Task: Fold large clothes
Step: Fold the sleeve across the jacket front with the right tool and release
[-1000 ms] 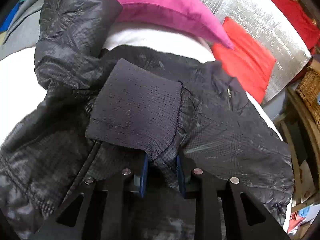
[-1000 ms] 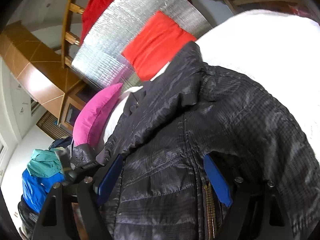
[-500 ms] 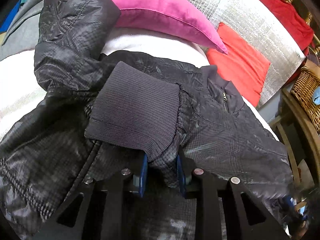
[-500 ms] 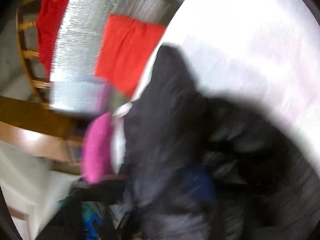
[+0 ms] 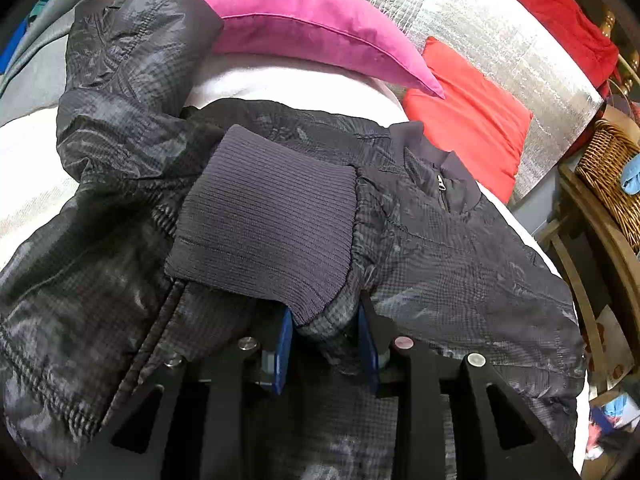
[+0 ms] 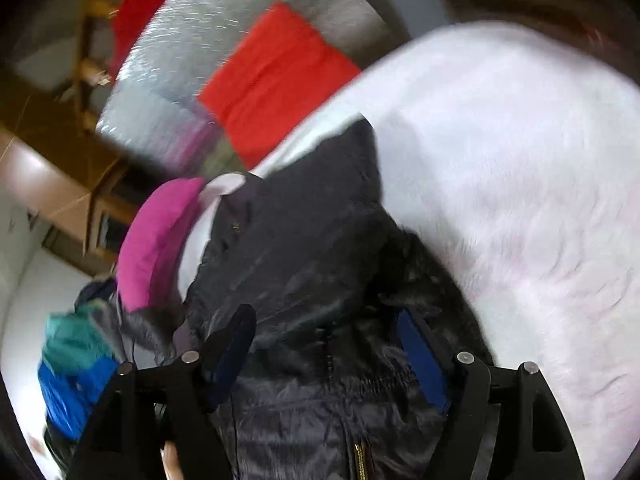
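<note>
The black quilted jacket (image 5: 460, 264) lies spread on a white bed (image 6: 520, 184), its collar end toward the pink pillow (image 5: 304, 20) and the red cushion (image 5: 468, 120), its zip front running back toward the person. One sleeve is already brought across the chest, so that its ribbed knit cuff (image 5: 264, 220) rests flat on the body of the garment, long side across the jacket.

The left tool (image 5: 326, 344) sits right at the near corner of that cuff. Its blue pads (image 5: 282, 344) stand narrowly apart with a bunch of sleeve fabric and the cuff's corner between them; the jaws have just been opening a little, and the cloth looks only loosely kept, so I judge this a grip being let go rather than a firm clamp.

The right tool (image 6: 328, 356) hovers over the zip side of the jacket, blurred, its jaws wide apart after opening again. Jacket cloth lies between and under them, but neither pad visibly presses on it.

The other sleeve (image 5: 132, 72) is heaped up toward the pillow, on the left tool's side and beyond the cuff. The left hand is therefore nearer to it; the right is nearer the hem and zip, which I judge the likelier edge for the lengthwise fold.
</note>
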A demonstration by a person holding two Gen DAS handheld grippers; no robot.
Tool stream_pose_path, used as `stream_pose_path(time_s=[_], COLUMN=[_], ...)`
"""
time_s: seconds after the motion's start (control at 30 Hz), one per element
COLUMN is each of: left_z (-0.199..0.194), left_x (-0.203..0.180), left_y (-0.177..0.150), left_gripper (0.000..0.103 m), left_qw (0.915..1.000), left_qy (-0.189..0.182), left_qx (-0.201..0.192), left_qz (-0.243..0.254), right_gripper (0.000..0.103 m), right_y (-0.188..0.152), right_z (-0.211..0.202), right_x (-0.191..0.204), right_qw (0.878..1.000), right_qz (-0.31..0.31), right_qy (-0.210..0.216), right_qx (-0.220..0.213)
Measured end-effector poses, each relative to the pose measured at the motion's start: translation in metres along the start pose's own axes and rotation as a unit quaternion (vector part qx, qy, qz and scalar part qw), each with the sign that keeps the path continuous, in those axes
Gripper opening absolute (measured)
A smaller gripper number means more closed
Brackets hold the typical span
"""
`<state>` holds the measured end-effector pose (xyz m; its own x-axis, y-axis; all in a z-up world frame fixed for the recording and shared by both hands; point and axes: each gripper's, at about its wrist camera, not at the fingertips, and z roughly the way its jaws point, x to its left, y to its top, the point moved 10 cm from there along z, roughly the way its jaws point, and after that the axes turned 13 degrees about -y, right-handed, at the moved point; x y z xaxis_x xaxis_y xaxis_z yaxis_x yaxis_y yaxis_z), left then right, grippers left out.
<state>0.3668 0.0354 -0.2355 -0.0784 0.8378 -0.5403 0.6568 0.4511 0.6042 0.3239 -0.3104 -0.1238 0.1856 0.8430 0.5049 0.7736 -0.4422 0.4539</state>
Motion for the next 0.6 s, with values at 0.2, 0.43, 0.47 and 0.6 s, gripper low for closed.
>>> stream_pose_path(time_s=[0.2, 0.43, 0.47, 0.6], left_z=[-0.001, 0.0, 0.001, 0.004], left_x=[0.001, 0.002, 0.001, -0.009], left_y=[0.0, 0.0, 0.0, -0.002], left_gripper=[0.033, 0.034, 0.036, 0.049], left_qw=[1.0, 1.0, 1.0, 0.9997], left_qy=[-0.003, -0.001, -0.006, -0.011], left_qx=[-0.002, -0.004, -0.003, 0.002], left_qz=[-0.002, 0.001, 0.002, 0.021], right_gripper=[0.081, 0.034, 0.009, 0.01], right_y=[0.063, 0.09, 0.091, 0.083], right_z=[0.04, 0.117, 0.122, 0.14], right_x=[-0.007, 0.003, 0.006, -0.022], right_qw=[0.998, 0.998, 0.994, 0.98], right_qz=[-0.029, -0.048, -0.085, -0.12], right_qy=[-0.051, -0.027, -0.065, -0.16], right_qx=[-0.03, 0.044, 0.035, 0.009])
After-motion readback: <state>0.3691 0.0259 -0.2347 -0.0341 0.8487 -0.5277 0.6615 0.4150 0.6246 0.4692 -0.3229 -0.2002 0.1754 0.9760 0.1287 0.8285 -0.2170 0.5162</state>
